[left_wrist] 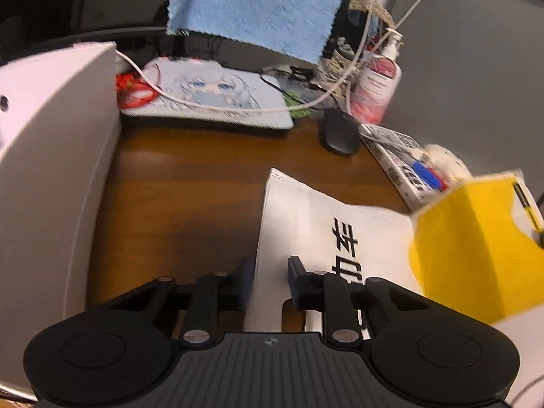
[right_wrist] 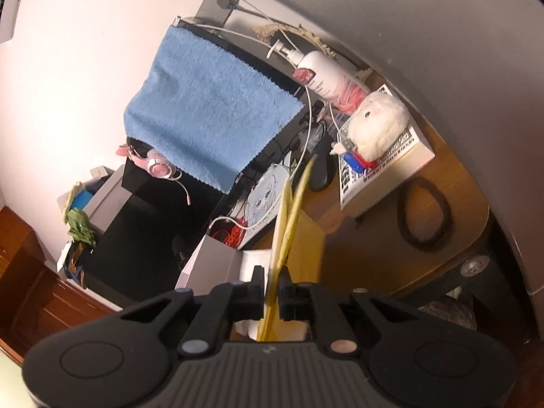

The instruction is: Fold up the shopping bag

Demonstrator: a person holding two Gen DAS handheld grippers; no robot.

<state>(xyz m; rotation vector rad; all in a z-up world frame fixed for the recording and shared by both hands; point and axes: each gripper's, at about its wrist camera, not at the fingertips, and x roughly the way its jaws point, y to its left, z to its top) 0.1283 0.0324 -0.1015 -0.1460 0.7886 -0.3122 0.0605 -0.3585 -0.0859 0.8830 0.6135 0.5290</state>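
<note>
Right wrist: right gripper (right_wrist: 272, 285) pinches the shopping bag (right_wrist: 299, 238); left gripper (left_wrist: 271, 277) open astride it

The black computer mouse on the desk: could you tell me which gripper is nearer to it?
Left, probably. The left gripper straddles the shopping bag, with the mouse beyond it; the right gripper holds the bag's yellow flap, raised.

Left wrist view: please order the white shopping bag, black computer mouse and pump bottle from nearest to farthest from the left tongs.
1. White shopping bag, between the left tongs.
2. Black computer mouse, ahead, right.
3. Pump bottle, beyond the mouse.
</note>
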